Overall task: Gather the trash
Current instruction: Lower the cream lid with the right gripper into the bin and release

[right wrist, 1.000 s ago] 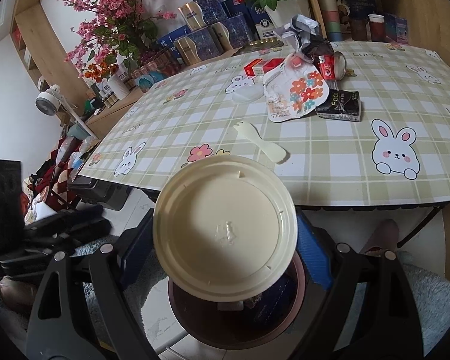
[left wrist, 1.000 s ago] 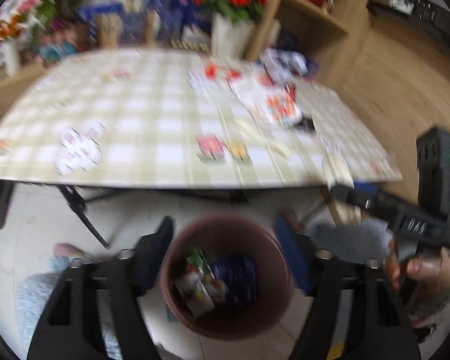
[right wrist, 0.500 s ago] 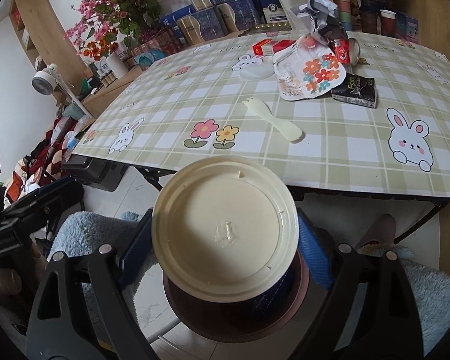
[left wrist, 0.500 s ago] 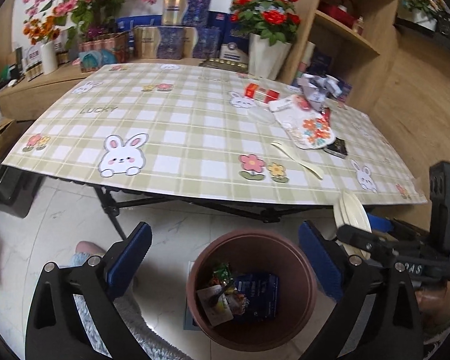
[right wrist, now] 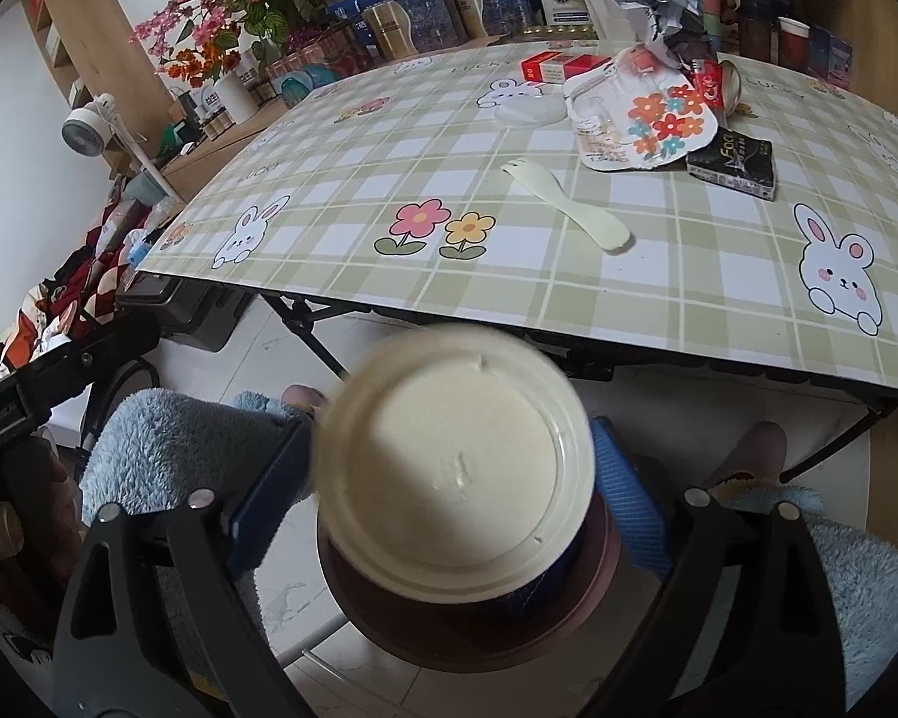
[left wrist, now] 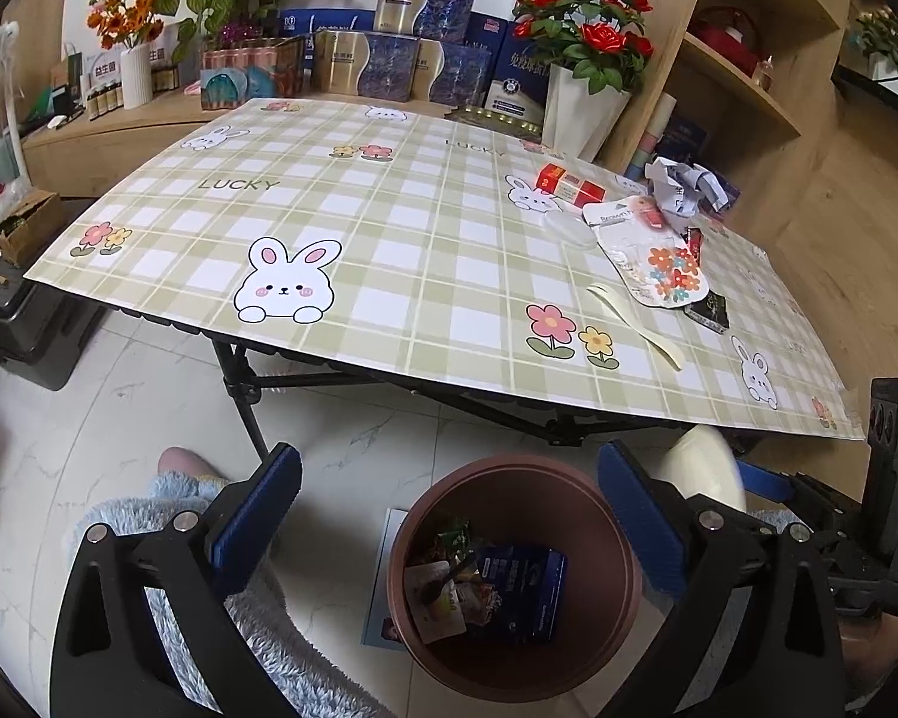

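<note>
A cream plastic lid (right wrist: 458, 466) hangs blurred between the blue pads of the right hand-held gripper (right wrist: 449, 490), directly above the brown waste bin (left wrist: 512, 574) on the floor in front of the desk (left wrist: 389, 275). The jaws have just been opening; whether the pads still touch the lid's rim cannot be told, and the blur suggests it may be slipping free. In the left view the lid's edge shows at about 2 o'clock from the bin. The left hand-held gripper (left wrist: 449, 526) stands spread wide with nothing between its pads, aimed into the bin, where wrappers and a dark blue packet lie.

More rubbish waits on the desk: a pale plastic spork (right wrist: 566, 209) at 12 o'clock from the lid, a flowered peel-off film (right wrist: 646, 119) and a black carton (right wrist: 733, 164) toward 1 o'clock, crumpled paper (right wrist: 664, 0) and a red box (right wrist: 560, 66) beyond.

The lid looks light, thin and fairly stiff, probably smooth enough to slide; it is best gripped across its rim. The spork lies flat and would likely need a pinch at its narrow neck.
</note>
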`<state>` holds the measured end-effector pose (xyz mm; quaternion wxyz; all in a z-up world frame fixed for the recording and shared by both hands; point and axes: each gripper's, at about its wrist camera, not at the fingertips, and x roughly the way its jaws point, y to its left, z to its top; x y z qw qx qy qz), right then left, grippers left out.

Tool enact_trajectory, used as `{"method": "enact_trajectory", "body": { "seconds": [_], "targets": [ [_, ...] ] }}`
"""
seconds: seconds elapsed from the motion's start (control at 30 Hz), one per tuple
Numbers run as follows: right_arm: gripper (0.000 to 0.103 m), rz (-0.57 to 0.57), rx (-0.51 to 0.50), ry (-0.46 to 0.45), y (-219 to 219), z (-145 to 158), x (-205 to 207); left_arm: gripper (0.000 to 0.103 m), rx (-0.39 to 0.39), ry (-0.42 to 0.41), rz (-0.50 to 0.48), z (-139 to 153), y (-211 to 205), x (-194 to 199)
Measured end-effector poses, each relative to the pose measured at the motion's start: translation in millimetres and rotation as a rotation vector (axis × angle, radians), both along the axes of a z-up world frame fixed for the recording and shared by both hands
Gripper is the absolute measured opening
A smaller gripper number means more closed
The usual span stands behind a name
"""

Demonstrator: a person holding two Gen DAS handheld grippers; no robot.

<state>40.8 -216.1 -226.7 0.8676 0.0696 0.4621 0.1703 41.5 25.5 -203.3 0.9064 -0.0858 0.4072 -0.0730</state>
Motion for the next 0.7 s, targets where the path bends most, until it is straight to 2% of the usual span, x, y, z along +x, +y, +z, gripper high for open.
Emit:
{"method": "enact_trajectory", "body": {
  "seconds": [0.7],
  "targets": [
    [0.096,-0.054,0.015,0.012,-11,-3,1,0.097,0.004,0.025,-0.002,-5,-1,-1]
  ]
}}
